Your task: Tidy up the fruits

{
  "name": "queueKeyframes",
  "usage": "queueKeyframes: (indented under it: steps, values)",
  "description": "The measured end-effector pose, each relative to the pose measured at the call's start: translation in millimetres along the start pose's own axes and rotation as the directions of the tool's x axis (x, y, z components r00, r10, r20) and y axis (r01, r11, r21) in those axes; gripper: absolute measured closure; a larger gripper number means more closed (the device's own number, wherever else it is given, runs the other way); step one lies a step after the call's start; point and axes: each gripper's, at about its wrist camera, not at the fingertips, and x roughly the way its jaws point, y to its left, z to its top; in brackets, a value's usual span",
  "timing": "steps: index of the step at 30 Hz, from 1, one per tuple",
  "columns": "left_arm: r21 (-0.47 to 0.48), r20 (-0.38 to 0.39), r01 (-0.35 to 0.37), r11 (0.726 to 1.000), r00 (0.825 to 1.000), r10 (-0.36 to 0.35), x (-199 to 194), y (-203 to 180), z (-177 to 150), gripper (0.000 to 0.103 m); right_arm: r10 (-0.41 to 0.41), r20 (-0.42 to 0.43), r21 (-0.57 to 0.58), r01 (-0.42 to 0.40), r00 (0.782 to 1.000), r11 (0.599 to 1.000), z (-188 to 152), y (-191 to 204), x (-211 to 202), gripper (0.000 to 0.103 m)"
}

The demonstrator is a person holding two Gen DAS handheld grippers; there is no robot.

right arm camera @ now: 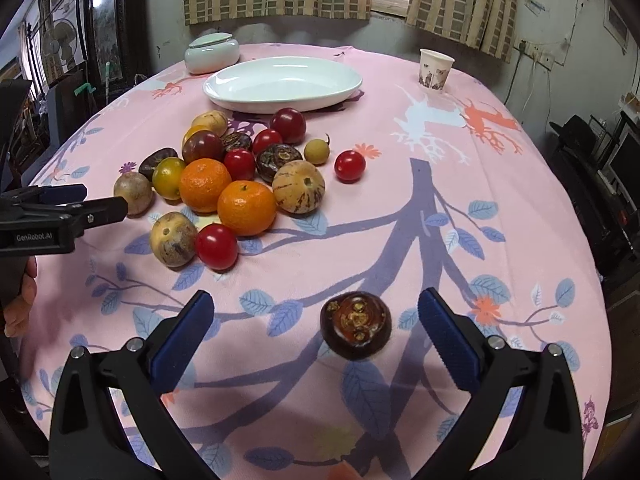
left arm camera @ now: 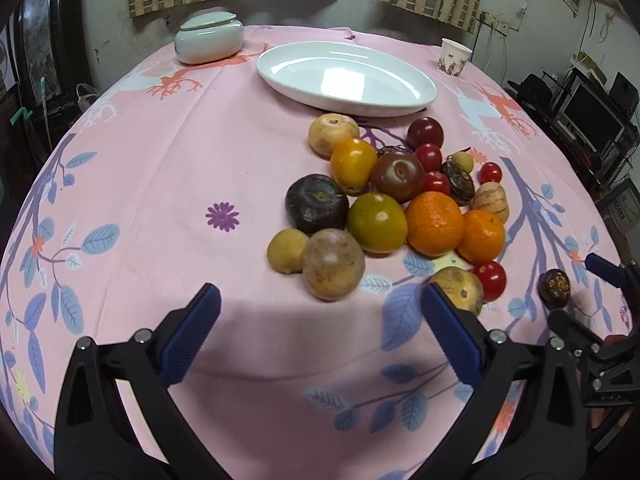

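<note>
- Right gripper point(right arm camera: 316, 320): jaws spread wide, holding nothing; a lone dark fruit point(right arm camera: 355, 325) lies on the counter point(right arm camera: 500, 184) between my fingers, untouched.
- Left gripper point(left arm camera: 320, 308): also wide apart and empty, hovering just short of the fruit pile point(left arm camera: 396, 204).
- White dish point(right arm camera: 282, 83): bare, standing beyond the pile.
- Progress: I judge the task barely begun. No fruit sits in the dish; oranges, tomatoes and the rest all lie on the cloth.
- Remaining: every fruit, the stray dark one likely first.
</note>
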Motion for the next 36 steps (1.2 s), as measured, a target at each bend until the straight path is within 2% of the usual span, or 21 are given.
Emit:
queueKeyframes:
  steps: [4,6,7,9,11,15,16,17,18,21,25,30,34,36]
  values:
    - [0.012,-0.035,0.040,0.999,0.999,-0.040,11.3,4.0,4.9,0.004,0.067,0.015,0.013,-0.067,0.998,0.998,2.3,-1.7,5.6,0.001]
    - [0.013,-0.047,0.041,0.999,0.998,-0.040,14.4,6.0,6.4,0.022,0.096,0.009,0.008,-0.096,0.995,0.995,2.7,-0.6,8.0,0.001]
    - [0.009,-0.055,0.043,0.999,0.998,-0.043,15.8,7.0,7.4,0.027,0.104,0.005,0.004,-0.104,0.995,0.995,2.9,0.1,9.8,0.001]
    - [0.004,-0.070,0.056,0.998,0.996,-0.055,18.8,6.5,9.2,0.046,0.112,0.001,0.004,-0.112,0.994,0.994,2.7,0.3,12.5,0.001]
    - [0.012,-0.086,0.059,0.998,0.995,-0.058,23.0,3.7,9.6,0.047,0.134,-0.007,0.013,-0.134,0.991,0.991,2.9,-1.2,15.8,0.001]
    - [0.017,-0.090,0.020,1.000,0.996,-0.018,28.4,-0.4,11.5,0.048,0.151,-0.012,0.032,-0.151,0.988,0.988,2.6,-5.1,19.6,0.001]
    - [0.009,-0.091,0.016,1.000,0.996,-0.015,29.0,0.1,12.0,0.053,0.150,-0.012,0.029,-0.150,0.989,0.988,2.6,-4.9,20.3,0.001]
    - [0.003,-0.090,0.032,0.999,0.995,-0.032,29.3,-0.1,12.7,0.065,0.146,-0.013,0.025,-0.146,0.989,0.989,2.7,-4.2,20.6,0.001]
    - [0.004,-0.087,0.044,0.999,0.995,-0.044,28.4,-1.4,13.3,0.069,0.144,-0.014,0.022,-0.144,0.989,0.989,2.3,-4.0,20.3,0.001]
    - [0.016,-0.076,0.018,1.000,0.997,-0.016,27.0,-5.6,13.5,0.070,0.131,-0.019,0.006,-0.131,0.991,0.991,1.6,-0.8,19.2,0.001]
    - [-0.004,-0.044,0.055,0.998,0.998,-0.055,18.7,-1.4,10.7,0.070,0.112,-0.026,-0.016,-0.113,0.993,0.993,1.9,2.7,14.8,0.001]
    - [0.045,-0.030,0.094,0.995,0.995,-0.092,1.3,-0.1,-3.5,0.070,0.108,-0.039,-0.071,-0.111,0.993,0.991,7.1,9.6,9.1,0.001]
    - [0.049,-0.034,0.118,0.992,0.993,-0.116,-6.0,6.6,-16.2,0.070,0.091,-0.071,-0.136,-0.100,0.993,0.986,15.3,17.7,16.1,0.001]
    - [0.046,-0.037,0.135,0.990,0.990,-0.133,-8.1,9.3,-21.3,0.070,0.109,-0.105,-0.151,-0.124,0.989,0.981,17.6,22.6,22.9,0.008]
